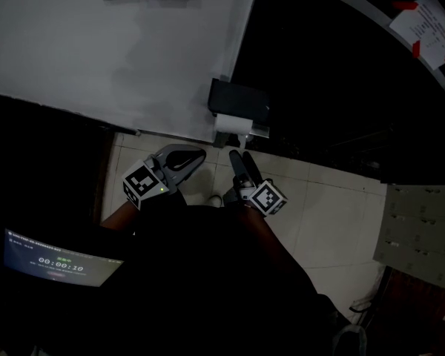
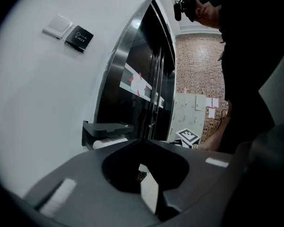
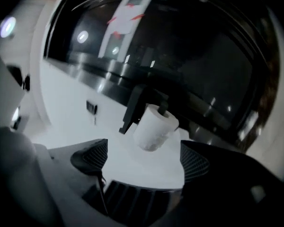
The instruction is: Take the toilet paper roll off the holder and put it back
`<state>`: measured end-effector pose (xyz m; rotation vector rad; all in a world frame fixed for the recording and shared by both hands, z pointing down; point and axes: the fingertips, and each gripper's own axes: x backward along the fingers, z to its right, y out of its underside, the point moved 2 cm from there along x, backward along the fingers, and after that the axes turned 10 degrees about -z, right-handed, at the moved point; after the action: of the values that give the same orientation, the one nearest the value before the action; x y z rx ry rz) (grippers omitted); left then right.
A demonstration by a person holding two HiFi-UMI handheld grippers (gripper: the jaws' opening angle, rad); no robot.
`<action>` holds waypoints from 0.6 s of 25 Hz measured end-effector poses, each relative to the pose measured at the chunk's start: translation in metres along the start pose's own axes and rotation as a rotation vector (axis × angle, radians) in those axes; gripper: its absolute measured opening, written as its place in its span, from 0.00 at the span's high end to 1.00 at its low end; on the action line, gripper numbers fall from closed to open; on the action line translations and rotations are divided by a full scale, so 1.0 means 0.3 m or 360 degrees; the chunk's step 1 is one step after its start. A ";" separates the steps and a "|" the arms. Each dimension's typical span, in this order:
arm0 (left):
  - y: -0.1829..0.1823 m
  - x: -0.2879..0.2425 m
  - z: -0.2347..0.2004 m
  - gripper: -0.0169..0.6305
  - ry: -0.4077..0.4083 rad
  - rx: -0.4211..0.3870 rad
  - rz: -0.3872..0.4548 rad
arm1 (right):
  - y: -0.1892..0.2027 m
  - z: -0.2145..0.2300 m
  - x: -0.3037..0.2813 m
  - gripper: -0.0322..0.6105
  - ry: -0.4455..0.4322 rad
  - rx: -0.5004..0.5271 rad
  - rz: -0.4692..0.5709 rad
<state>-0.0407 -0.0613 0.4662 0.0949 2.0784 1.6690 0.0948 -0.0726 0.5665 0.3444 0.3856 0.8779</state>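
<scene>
**Roll on its holder, right hand-held gripper wide in front of it**

The toilet paper roll (image 3: 155,126) is white and thick, with a lightly rough surface, and its round end face shows in the right gripper view. It hangs on a black holder (image 3: 132,108) that has a flat black cover above the roll. In the head view the holder (image 1: 239,101) is fixed on the white wall (image 1: 119,58), at the wall's edge beside a dark glass door (image 2: 132,79). The roll (image 1: 228,124) sits directly under the cover there. A short free end of paper hangs down from the roll.

The right hand-held gripper (image 3: 143,157) has its jaws wide apart, and nothing is between them. Its two ribbed pads (image 3: 92,157) stand at either side of the picture. The roll appears in the gap between them but farther away, so it is not touched. In the head view this hand-held gripper (image 1: 237,160) points to the roll from close by, above the tiled floor (image 1: 326,213).

The left hand-held gripper (image 1: 184,156) is beside the right one, a little more away from the roll. In its own view its jaws are together at the tips (image 2: 143,142) and hold nothing. The roll (image 2: 109,142) and the holder (image 2: 104,127) show just beyond them, to the left side.
</scene>
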 end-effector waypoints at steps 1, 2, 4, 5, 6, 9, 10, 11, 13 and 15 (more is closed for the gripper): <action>-0.004 -0.001 0.003 0.97 0.0001 0.0006 -0.0003 | -0.020 -0.039 -0.003 0.21 0.0008 0.0238 -0.0021; -0.008 -0.001 0.008 0.97 0.0002 0.0012 -0.0007 | -0.036 -0.079 -0.003 0.21 0.0019 0.0484 -0.0041; -0.009 -0.003 0.014 0.97 0.0003 0.0011 -0.0011 | -0.048 -0.154 0.004 0.21 0.0035 0.0954 -0.0074; -0.005 -0.004 0.014 0.97 0.0003 0.0002 -0.0009 | -0.046 -0.185 0.009 0.21 0.0039 0.1160 -0.0086; -0.002 -0.005 0.015 0.97 0.0002 -0.0008 -0.0006 | -0.042 -0.213 0.015 0.21 0.0038 0.1330 -0.0094; -0.004 -0.006 0.017 0.97 0.0001 -0.0028 -0.0001 | -0.045 -0.310 0.026 0.22 -0.0006 0.1577 -0.0075; -0.004 -0.006 0.017 0.97 0.0000 -0.0033 -0.0001 | -0.047 -0.331 0.029 0.22 -0.0024 0.1624 -0.0063; -0.004 -0.004 0.016 0.97 -0.0001 -0.0037 0.0000 | -0.047 -0.346 0.033 0.22 -0.0038 0.1672 -0.0056; -0.006 -0.001 0.018 0.97 -0.0003 -0.0044 0.0005 | -0.045 -0.366 0.045 0.29 -0.0063 0.1749 -0.0055; -0.010 0.000 0.023 0.97 -0.0003 -0.0049 0.0012 | -0.044 -0.382 0.061 0.49 -0.0104 0.1758 -0.0052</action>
<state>-0.0371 -0.0558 0.4623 0.0945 2.0528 1.7044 0.0614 -0.0507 0.4567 1.3717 0.7958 0.5457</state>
